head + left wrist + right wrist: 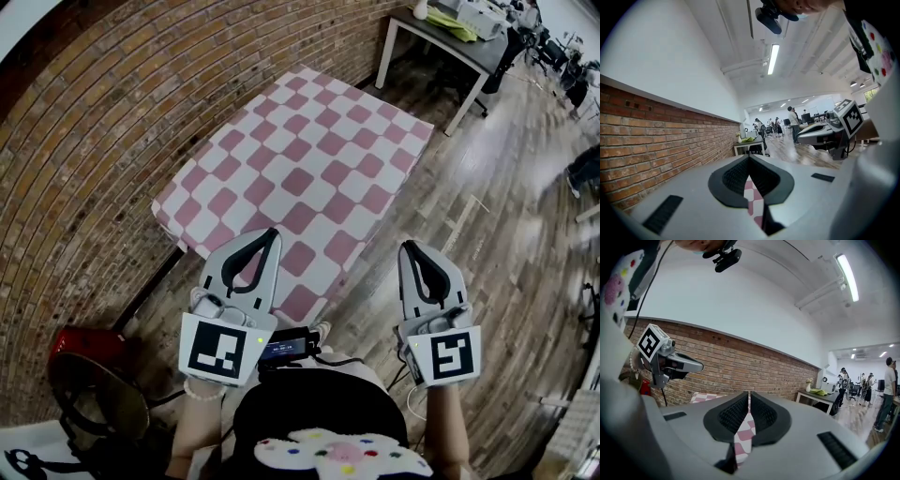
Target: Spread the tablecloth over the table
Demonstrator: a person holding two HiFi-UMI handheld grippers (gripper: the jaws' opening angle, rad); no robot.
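already the pink and white tablecloth (309, 169) lies flat over the desk (150, 286), which stands beside the brick wall (103, 141). it seems to cover the whole top, and its near edge hangs down a little. the left claw (269, 234) is closed and empty, with its tip above the near part of the tablecloth. the right claw (410, 248) is also closed and empty, just beside the tablecloth and above the floor (469, 244). i think the work is almost finished, so the danger is to spoil it. if the left claw goes lower or moves sideways, its tip can catch the fabric and push a fold into it. a pull on the hanging edge could drag the tablecloth off the far side, because nothing heavy holds it.
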